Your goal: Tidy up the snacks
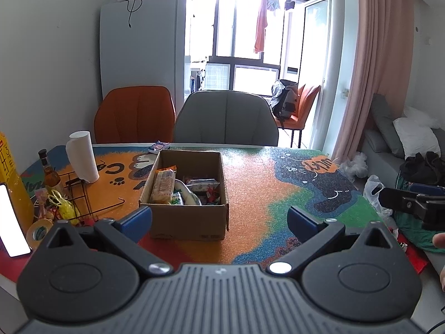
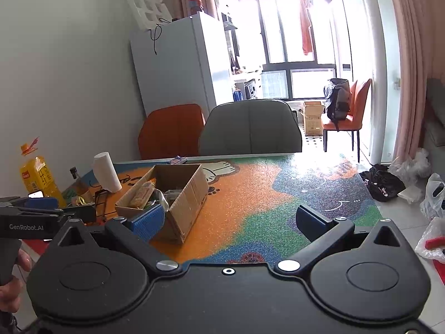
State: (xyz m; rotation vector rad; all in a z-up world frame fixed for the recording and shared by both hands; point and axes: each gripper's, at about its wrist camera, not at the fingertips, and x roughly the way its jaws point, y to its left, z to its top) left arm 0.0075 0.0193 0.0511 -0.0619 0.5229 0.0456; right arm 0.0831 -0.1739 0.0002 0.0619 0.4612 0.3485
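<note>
Cardboard, plain brown and open at the top, the box (image 1: 185, 194) sits on the colourful cat-print mat (image 1: 250, 194) toward the left half of the table, its long axis running from the near edge to the far edge. Inside lie the snacks (image 1: 192, 192); a long biscuit packet (image 1: 162, 185) rests against the left wall, lengthwise with the box, its orange end pointing to the far side. One small purple packet (image 1: 159, 146) lies outside, just beyond the far end of the box, near the table's far edge.

Both tongs hang over the near edge with nothing between them. The left gripper (image 1: 219, 220) has its blue pads spread wide, the box straight ahead of it. The right gripper (image 2: 230, 220) is spread equally wide, with the box off to its left. A paper towel roll (image 1: 82, 157) stands upright left of the box, beside a black wire rack (image 1: 80, 194) and a dark bottle (image 1: 50, 174).
</note>
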